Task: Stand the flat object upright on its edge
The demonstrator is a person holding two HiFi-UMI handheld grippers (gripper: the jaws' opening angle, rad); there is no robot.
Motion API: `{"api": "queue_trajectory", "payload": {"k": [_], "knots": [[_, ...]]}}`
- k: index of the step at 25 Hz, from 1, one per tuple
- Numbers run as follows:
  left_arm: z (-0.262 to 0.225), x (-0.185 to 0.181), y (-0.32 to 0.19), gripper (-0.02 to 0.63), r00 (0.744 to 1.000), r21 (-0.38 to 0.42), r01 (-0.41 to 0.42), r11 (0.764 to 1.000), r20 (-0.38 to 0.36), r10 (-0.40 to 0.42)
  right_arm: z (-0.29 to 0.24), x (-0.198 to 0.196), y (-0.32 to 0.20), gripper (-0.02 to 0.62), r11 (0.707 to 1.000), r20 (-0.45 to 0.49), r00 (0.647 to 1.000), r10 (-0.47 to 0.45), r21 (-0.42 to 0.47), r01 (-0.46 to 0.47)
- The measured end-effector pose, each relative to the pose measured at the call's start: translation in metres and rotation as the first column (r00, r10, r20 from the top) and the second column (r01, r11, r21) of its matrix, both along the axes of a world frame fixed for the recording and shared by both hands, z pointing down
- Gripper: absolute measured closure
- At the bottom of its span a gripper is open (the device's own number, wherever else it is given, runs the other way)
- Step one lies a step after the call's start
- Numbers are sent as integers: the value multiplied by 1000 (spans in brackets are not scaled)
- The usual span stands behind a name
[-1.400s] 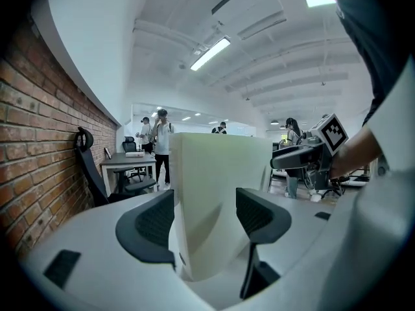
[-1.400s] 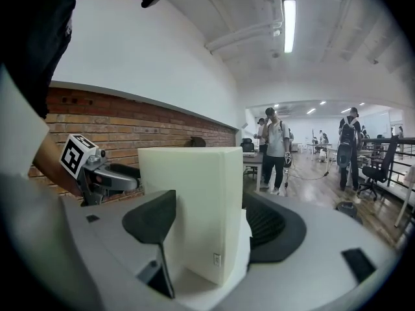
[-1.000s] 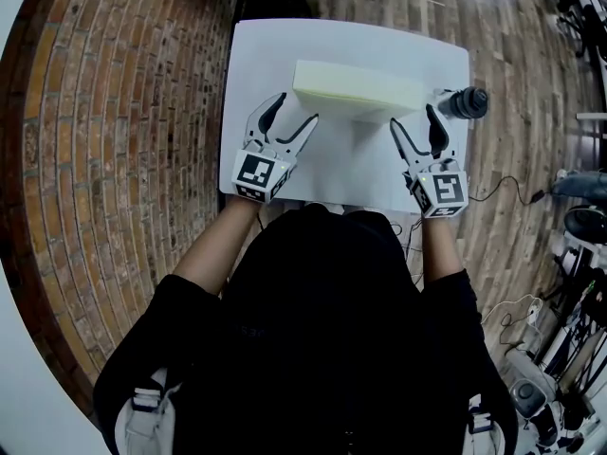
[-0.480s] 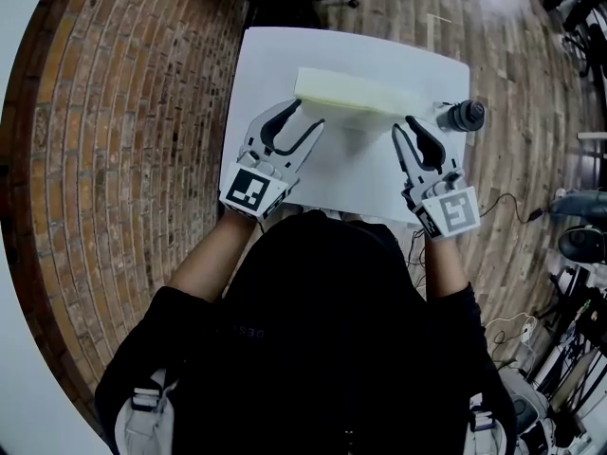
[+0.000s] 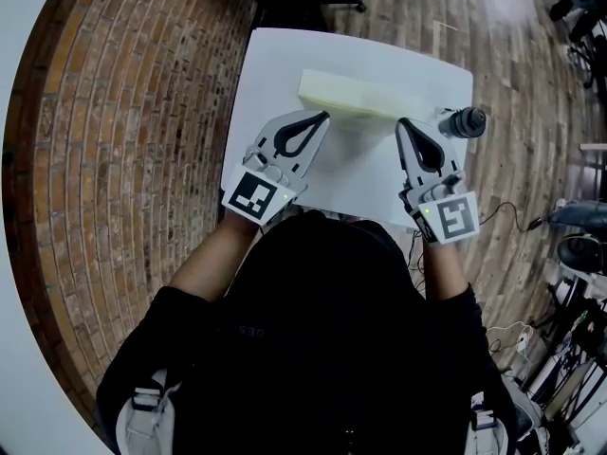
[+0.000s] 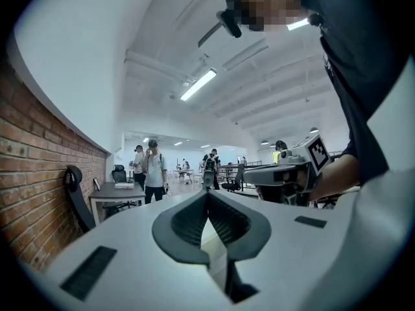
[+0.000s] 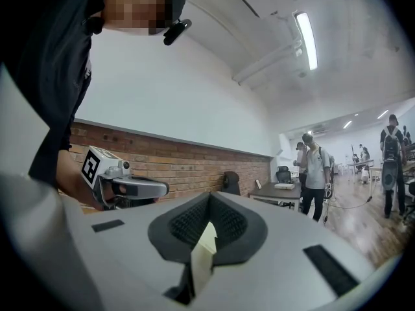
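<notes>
Since the earlier frames both pairs of jaws have just been closing, from wide apart to tip against tip, with nothing caught between them.

Left gripper (image 5: 324,115): jaws together, pointing at the near left end of the foam slab (image 5: 358,93). The tips are just beside it; contact cannot be confirmed from above.

Right gripper (image 5: 401,122): jaws likewise together, tips just beside the slab's near face toward its right end. In each gripper view a pale sliver shows through the slot behind the closed tips, and I cannot tell what it belongs to.

Task item: the pale yellow foam slab lies crosswise on the far half of the white desk (image 5: 270,83), long side toward me, with a lighter face up and a shaded face nearer. Whether it stands on its edge cannot be settled from this angle.

Also noted: a dark bottle (image 5: 466,121) at the desk's right edge, just beyond the slab's right end.
</notes>
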State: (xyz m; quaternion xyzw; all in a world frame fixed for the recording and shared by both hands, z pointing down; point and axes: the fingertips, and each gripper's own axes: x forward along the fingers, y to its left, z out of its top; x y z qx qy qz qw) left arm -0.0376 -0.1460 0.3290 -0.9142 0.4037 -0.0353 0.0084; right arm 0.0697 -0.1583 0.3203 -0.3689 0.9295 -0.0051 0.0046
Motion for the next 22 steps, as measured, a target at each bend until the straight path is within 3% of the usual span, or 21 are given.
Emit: {"api": "queue_trajectory", "payload": {"k": [9, 22], "knots": [[-22, 7, -1, 586, 1000, 40, -10, 999, -24, 11, -15, -3, 3, 589, 1000, -10, 1000, -2, 22, 2], [-20, 10, -3, 586, 1000, 39, -21, 999, -15, 22, -14, -9, 8, 589, 1000, -10, 1000, -15, 9, 15]]}}
